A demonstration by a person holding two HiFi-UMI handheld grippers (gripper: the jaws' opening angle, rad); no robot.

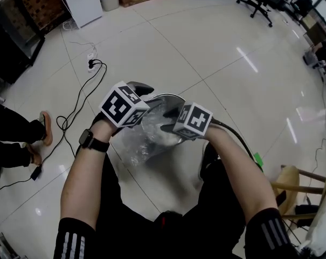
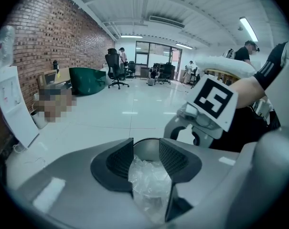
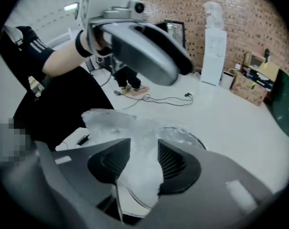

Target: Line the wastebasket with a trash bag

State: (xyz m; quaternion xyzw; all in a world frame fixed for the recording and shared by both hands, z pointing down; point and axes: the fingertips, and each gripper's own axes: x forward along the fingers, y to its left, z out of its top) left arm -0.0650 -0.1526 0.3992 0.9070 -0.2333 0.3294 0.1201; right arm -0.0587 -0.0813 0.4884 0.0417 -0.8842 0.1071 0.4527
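Okay, head view: your left gripper (image 1: 143, 88) and right gripper (image 1: 171, 120) sit close together over the wastebasket (image 1: 168, 99), and the trash bag (image 1: 132, 147) hangs crumpled below the left one. The step looks like getting the bag mouth open above the bin. Next you'd need to pull the film apart and bring it down over the rim. Left gripper view: the jaws are clamped on a bunched wad of bag (image 2: 149, 185), with the bin's round opening (image 2: 145, 148) just past the tips. Right gripper view: film (image 3: 134, 168) fills the jaw gap and looks pinched. It runs up toward the left gripper, and the rim (image 3: 186, 136) is right beneath. The bin seems upright, with its mouth up toward the tongs and its long axis vertical. The bag's length runs from gripper to gripper.
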